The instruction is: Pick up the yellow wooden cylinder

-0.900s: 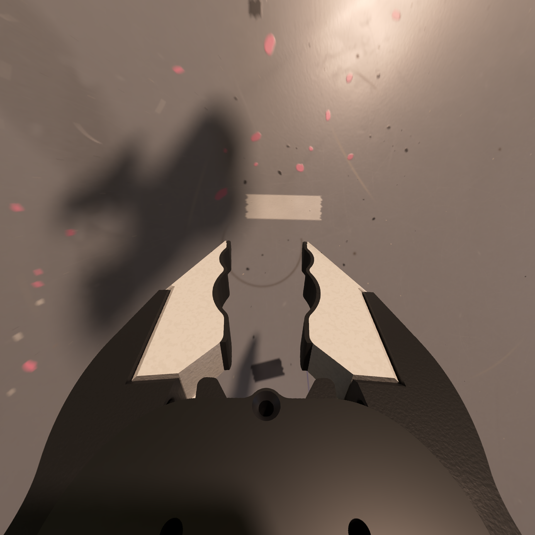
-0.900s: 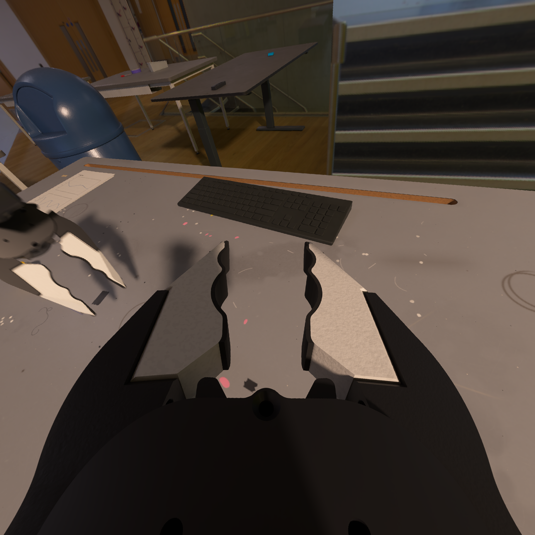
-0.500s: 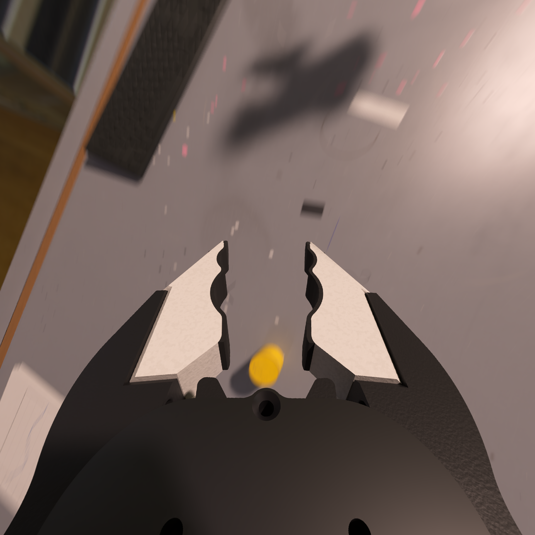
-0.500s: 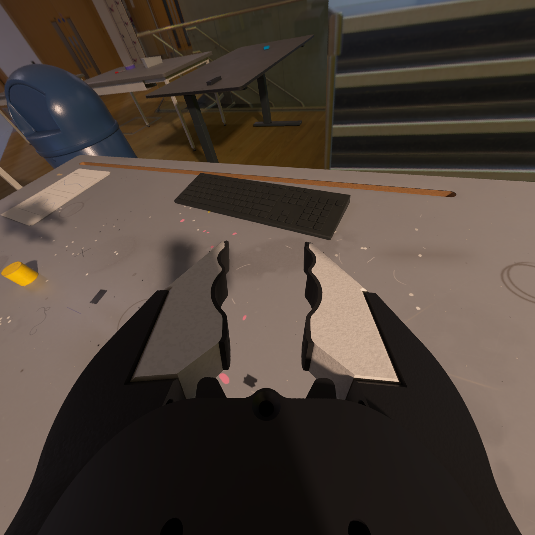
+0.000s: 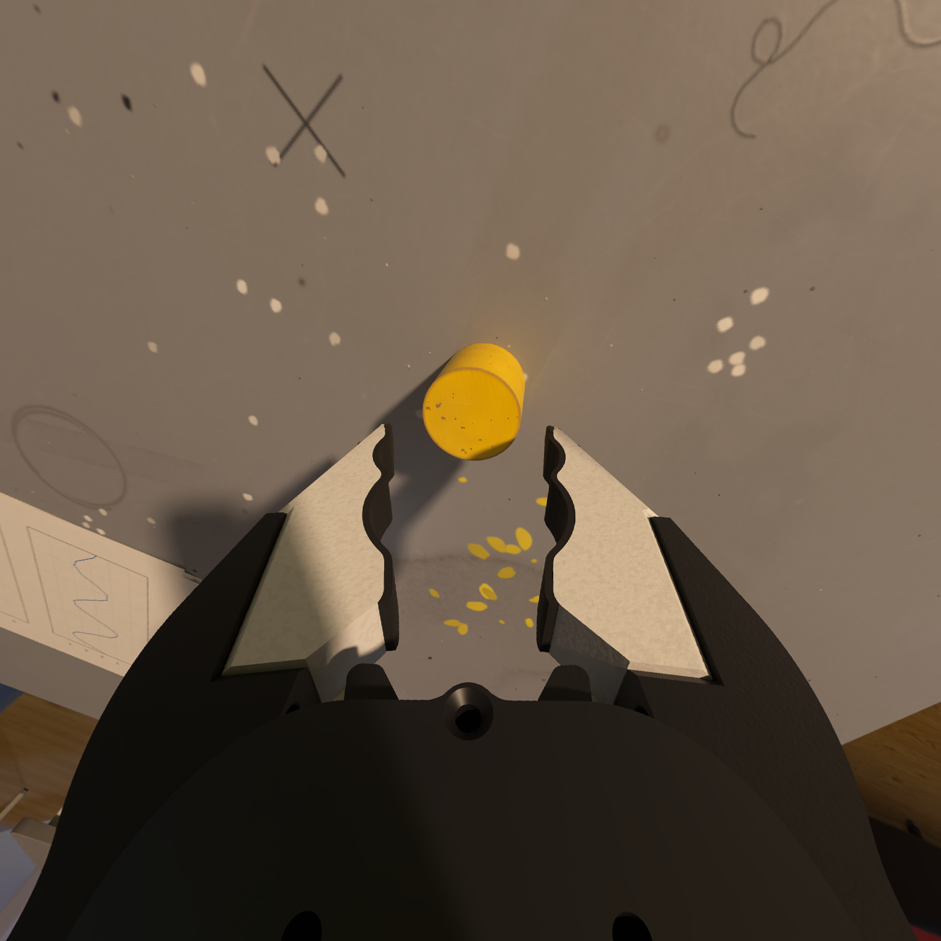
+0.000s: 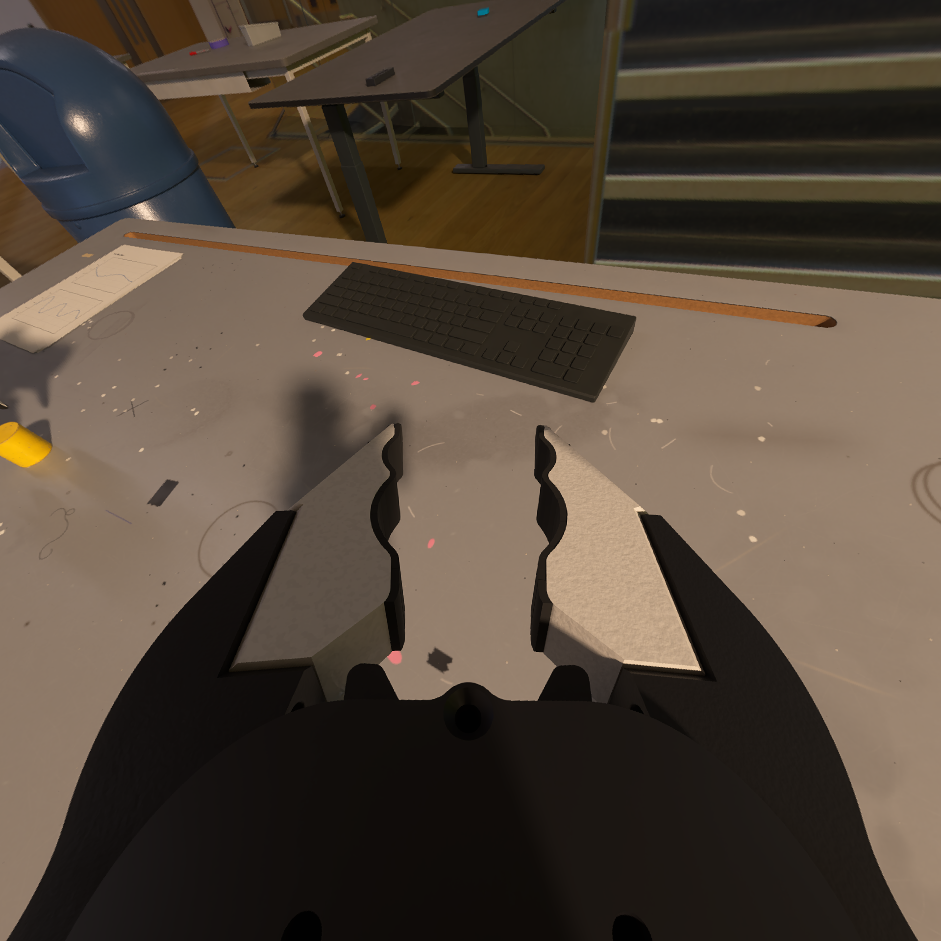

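The left gripper [image 5: 466, 433], black-bodied with pale, wavy-edged fingers [image 5: 326, 550], hangs above the table with its jaws spread wide and nothing between them. Just ahead of its fingertips, centred on the gap but beyond it, lies the yellow wooden cylinder [image 5: 474, 402]. It is short and stubby, lying on its side, with one flat round end turned toward the gripper; that end face is a warm, saturated yellow flecked with small dark chips, and its curved side catches brighter light on the right. It touches neither finger. Below the open gap, yellow paint flecks [image 5: 496, 547] dot the speckled grey tabletop [image 5: 662, 214]. Farther ahead and to the left is a thin pencilled cross mark [image 5: 304, 122], and off the left finger lies a white sheet of paper with drawn curves [image 5: 71, 585].

The right gripper [image 6: 467, 430] is likewise spread open and empty over bare table. The cylinder [image 6: 23, 444] sits well off to its left, at the edge of view. Ahead of its fingers lies a flat black keyboard [image 6: 468, 326].
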You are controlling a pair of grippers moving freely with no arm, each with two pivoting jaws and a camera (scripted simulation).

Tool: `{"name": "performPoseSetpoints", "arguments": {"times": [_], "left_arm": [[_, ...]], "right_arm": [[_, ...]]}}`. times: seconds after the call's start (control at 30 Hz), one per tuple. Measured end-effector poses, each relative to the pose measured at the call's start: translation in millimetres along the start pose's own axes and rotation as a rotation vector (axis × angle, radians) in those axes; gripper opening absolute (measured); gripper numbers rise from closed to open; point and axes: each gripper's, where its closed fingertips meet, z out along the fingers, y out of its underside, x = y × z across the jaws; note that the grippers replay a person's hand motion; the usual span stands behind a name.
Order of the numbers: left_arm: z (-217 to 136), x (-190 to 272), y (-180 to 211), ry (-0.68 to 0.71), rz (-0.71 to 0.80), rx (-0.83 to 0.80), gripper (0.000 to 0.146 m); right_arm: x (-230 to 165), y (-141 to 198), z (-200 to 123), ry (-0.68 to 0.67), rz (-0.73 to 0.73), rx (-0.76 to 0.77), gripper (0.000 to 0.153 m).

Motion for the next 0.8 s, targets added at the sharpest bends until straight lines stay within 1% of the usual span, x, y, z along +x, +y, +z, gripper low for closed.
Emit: {"name": "performPoseSetpoints", "arguments": {"times": [0.1, 0.23, 0.37, 0.43, 0.6, 0.8], "left_arm": [[8.2, 0.7, 2.7, 0.023, -0.005, -0.033, 0.058], [16.8, 0.7, 6.1, -0.005, 0.028, -0.084, 0.053], [19.6, -0.2, 5.8, -0.019, 0.021, -0.099, 0.044], [18.6, -2.3, 6.1, -0.038, 0.03, -0.105, 0.043], [1.7, -8.1, -1.7, -0.119, 0.058, -0.091, 0.043], [-35.3, -12.6, -27.1, -0.186, 0.08, -0.023, 0.043]], "right_arm": [[1.7, 2.2, -0.1, -0.005, 0.009, -0.005, 0.052], [5.2, 4.2, -1.6, -0.002, 0.019, -0.008, 0.052], [6.4, 3.3, -3.6, -0.008, 0.026, -0.001, 0.052], [6.7, 3.1, -3.8, -0.01, 0.028, 0.0, 0.052], [7.9, 5.7, -2.5, -0.015, 0.034, -0.008, 0.052], [9.4, 10.8, -0.7, -0.019, 0.041, -0.029, 0.052]]}}
